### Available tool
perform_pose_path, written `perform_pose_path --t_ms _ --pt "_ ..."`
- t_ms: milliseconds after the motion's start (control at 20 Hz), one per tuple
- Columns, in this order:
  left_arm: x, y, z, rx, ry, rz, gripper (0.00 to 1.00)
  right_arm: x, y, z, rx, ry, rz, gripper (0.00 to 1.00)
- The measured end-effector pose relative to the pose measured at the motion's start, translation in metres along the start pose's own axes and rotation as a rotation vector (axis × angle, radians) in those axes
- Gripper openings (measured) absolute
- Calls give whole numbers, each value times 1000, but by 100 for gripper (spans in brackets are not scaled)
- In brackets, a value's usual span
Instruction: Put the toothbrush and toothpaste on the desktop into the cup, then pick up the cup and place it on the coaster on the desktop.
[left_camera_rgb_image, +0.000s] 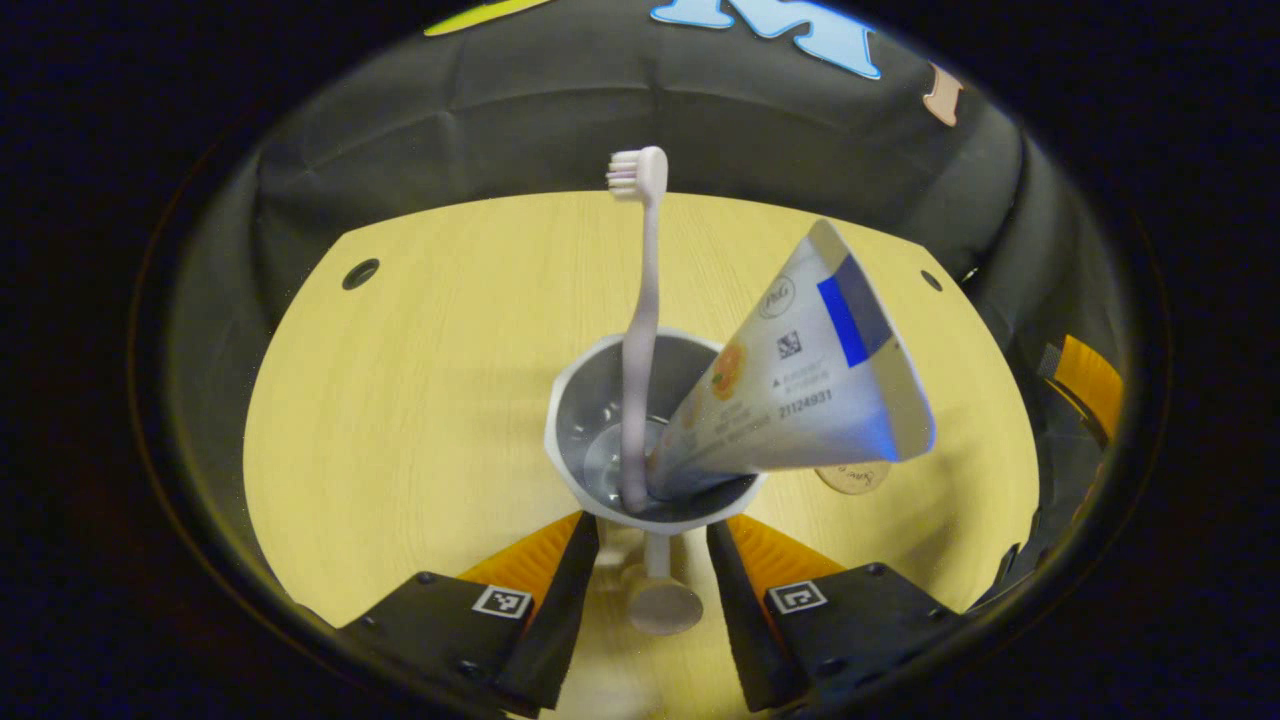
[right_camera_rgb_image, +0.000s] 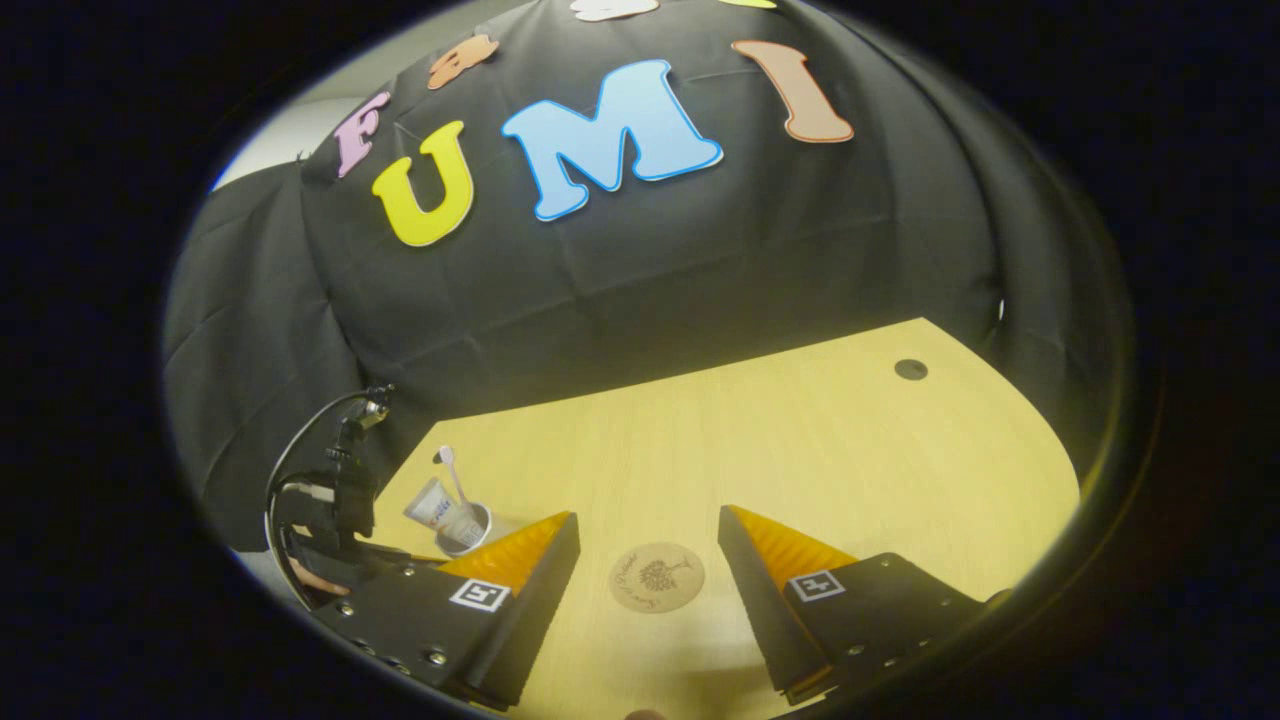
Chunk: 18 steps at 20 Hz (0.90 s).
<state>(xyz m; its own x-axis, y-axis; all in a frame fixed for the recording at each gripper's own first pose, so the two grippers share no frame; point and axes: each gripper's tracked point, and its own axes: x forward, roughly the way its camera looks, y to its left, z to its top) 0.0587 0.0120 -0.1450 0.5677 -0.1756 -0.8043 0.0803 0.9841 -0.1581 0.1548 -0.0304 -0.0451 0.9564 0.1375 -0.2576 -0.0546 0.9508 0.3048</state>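
In the left gripper view, the left gripper (left_camera_rgb_image: 652, 560) has its fingers spread on either side of the white cup (left_camera_rgb_image: 655, 425), close to the wall at about 6 o'clock; whether they press on it cannot be told. The cup stands upright on the wooden desktop (left_camera_rgb_image: 420, 400). The toothbrush (left_camera_rgb_image: 640, 330) stands in it nearly vertical, head up toward 12 o'clock, bristles facing 9 o'clock. The toothpaste tube (left_camera_rgb_image: 800, 390) leans in the cup, its flat crimped end pointing toward 2 o'clock. In the right gripper view, the right gripper (right_camera_rgb_image: 648, 555) hangs with fingers spread above the round coaster (right_camera_rgb_image: 656, 577), empty, the cup far off at 9 o'clock.
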Motion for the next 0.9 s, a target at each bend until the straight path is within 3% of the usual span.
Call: perform_pose_path --t_ms 100,150,250,350,400,500,550,600,850,900 --pt "2 -1 -3 -2 9 4 55 0 -2 -1 12 6 -2 86" --pt "1 -1 -4 -1 16 6 60 0 -2 -1 17 8 -2 86" --pt "2 0 -5 7 25 14 47 0 -3 -2 21 10 -5 86" --pt "0 6 -5 21 29 43 53 -1 -4 -3 19 15 -8 86" --pt "-1 6 -4 38 36 47 43 0 -4 -4 20 18 -8 86" --pt "-2 5 -2 48 39 54 41 -1 -4 -5 23 22 -7 86" --pt "0 4 -5 53 40 56 34 0 -4 -6 22 23 -7 86" --pt "1 3 -4 48 35 57 41 0 -5 -6 21 24 -7 86" --pt "-2 -6 4 44 -2 57 40 -3 -12 -5 26 25 -16 86" --pt "1 -8 6 49 -4 56 35 -3 -13 -4 28 23 -18 86"
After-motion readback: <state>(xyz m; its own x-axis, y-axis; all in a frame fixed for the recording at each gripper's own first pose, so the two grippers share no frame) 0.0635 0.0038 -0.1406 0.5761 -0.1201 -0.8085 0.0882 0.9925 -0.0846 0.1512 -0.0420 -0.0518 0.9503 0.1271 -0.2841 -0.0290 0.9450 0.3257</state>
